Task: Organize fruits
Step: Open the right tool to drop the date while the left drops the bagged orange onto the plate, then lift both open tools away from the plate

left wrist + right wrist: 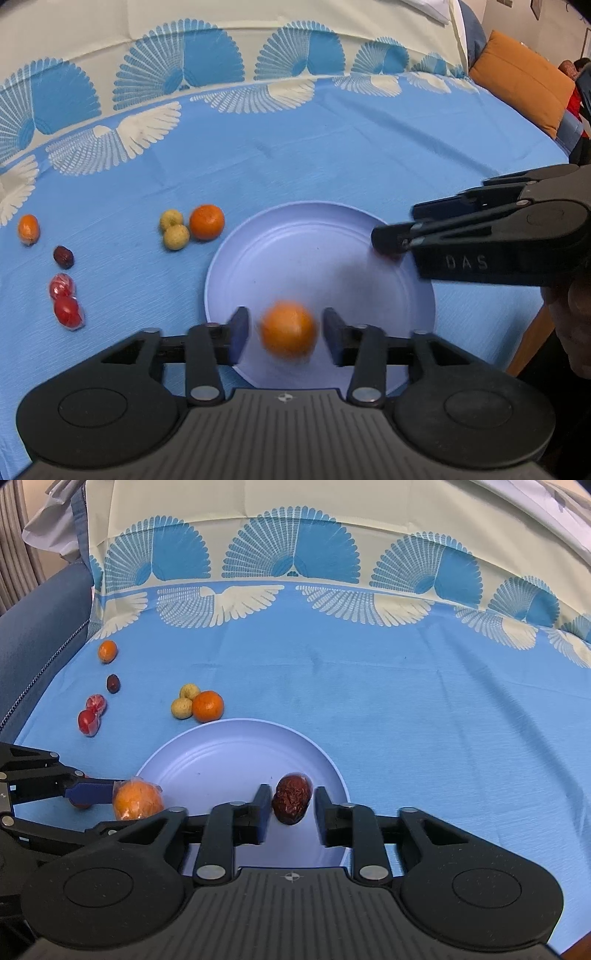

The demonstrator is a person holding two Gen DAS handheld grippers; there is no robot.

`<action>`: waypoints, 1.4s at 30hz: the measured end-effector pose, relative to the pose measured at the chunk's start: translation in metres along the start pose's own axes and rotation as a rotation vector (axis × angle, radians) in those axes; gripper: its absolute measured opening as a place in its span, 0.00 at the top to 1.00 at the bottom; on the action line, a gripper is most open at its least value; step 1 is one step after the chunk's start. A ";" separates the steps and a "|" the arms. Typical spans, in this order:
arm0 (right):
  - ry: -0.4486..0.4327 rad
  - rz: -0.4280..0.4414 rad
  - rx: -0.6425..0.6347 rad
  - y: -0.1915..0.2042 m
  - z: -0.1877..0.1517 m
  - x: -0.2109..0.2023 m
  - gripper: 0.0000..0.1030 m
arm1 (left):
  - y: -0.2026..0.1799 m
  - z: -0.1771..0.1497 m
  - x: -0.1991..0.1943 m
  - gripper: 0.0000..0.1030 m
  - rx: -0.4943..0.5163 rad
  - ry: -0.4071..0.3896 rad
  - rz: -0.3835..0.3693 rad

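Note:
A pale blue plate (332,236) lies on the blue cloth; it also shows in the right wrist view (221,753). My left gripper (284,334) is open over the plate's near edge, with a blurred orange (288,330) between its fingers, gaps on both sides. The orange also shows in the right wrist view (137,799). My right gripper (290,808) is open over the plate's right side, with a wrapped dark red date (291,797) between its fingers, apart from both. It enters the left wrist view (391,242) from the right.
Left of the plate lie an orange (207,221), two yellow-green fruits (173,229), a small orange (28,229), a dark date (63,256) and two wrapped red fruits (65,301). An orange cushion (521,81) sits at the far right. The table edge runs at the right.

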State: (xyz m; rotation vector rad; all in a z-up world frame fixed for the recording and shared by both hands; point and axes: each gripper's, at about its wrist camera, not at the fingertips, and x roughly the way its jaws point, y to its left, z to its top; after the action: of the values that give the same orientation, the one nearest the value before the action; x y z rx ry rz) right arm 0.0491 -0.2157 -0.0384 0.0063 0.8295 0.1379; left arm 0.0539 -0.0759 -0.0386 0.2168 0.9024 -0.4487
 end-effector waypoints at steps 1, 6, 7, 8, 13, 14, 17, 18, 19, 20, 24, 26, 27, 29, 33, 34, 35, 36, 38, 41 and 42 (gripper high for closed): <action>-0.004 -0.006 0.000 0.001 0.000 -0.001 0.49 | 0.001 0.001 -0.001 0.44 -0.004 -0.006 0.002; -0.015 -0.029 0.011 -0.001 0.002 -0.001 0.44 | 0.001 0.001 -0.001 0.44 -0.007 -0.006 0.007; -0.015 -0.033 0.011 -0.001 0.002 -0.001 0.44 | 0.001 0.001 -0.001 0.44 -0.005 -0.007 0.007; -0.015 -0.037 0.008 -0.001 0.002 -0.001 0.44 | 0.000 0.001 -0.001 0.44 -0.002 -0.008 0.007; -0.044 -0.072 -0.012 0.000 0.002 -0.004 0.44 | 0.001 0.001 -0.003 0.44 -0.006 -0.018 -0.002; -0.058 -0.077 -0.008 0.000 0.003 -0.006 0.44 | 0.002 0.001 -0.003 0.44 -0.009 -0.020 -0.004; -0.085 -0.085 0.014 -0.005 0.006 -0.010 0.44 | 0.003 0.002 -0.003 0.44 -0.016 -0.021 -0.007; -0.092 -0.088 0.023 -0.006 0.006 -0.011 0.44 | 0.004 0.001 -0.003 0.45 -0.016 -0.022 -0.008; -0.098 -0.090 0.028 -0.007 0.007 -0.011 0.44 | 0.004 0.001 -0.003 0.45 -0.016 -0.022 -0.009; -0.104 -0.093 0.031 -0.008 0.007 -0.012 0.44 | 0.003 0.001 -0.004 0.47 -0.016 -0.025 -0.010; -0.113 -0.092 0.037 -0.008 0.008 -0.013 0.44 | 0.003 0.002 -0.005 0.55 -0.012 -0.035 -0.007; -0.115 -0.092 0.036 -0.007 0.008 -0.013 0.44 | 0.004 0.002 -0.005 0.58 -0.010 -0.036 -0.003; -0.116 -0.092 0.037 -0.006 0.008 -0.013 0.44 | 0.004 0.002 -0.005 0.61 -0.009 -0.037 -0.003; -0.119 -0.094 0.037 -0.005 0.008 -0.013 0.44 | 0.004 0.002 -0.005 0.67 -0.010 -0.036 -0.010; -0.131 -0.099 0.043 -0.006 0.009 -0.015 0.44 | 0.005 0.003 -0.006 0.69 -0.010 -0.038 -0.027; -0.136 -0.103 0.044 -0.006 0.010 -0.015 0.44 | 0.004 0.004 -0.006 0.69 -0.008 -0.039 -0.024; -0.140 -0.105 0.045 -0.006 0.010 -0.016 0.44 | 0.004 0.004 -0.006 0.69 -0.006 -0.041 -0.018; -0.145 -0.106 0.047 -0.006 0.010 -0.017 0.44 | 0.005 0.004 -0.006 0.69 -0.006 -0.044 -0.013; -0.153 -0.103 0.054 -0.007 0.011 -0.018 0.44 | 0.007 0.005 -0.007 0.69 -0.009 -0.052 -0.005; -0.158 -0.104 0.062 -0.008 0.012 -0.019 0.45 | 0.010 0.008 -0.008 0.69 -0.016 -0.062 0.012; -0.162 -0.105 0.066 -0.009 0.012 -0.019 0.45 | 0.011 0.008 -0.009 0.69 -0.021 -0.063 0.016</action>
State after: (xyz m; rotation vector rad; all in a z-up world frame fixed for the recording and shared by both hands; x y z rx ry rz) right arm 0.0465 -0.2261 -0.0166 0.0358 0.6707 0.0108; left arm 0.0603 -0.0665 -0.0269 0.1895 0.8427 -0.4286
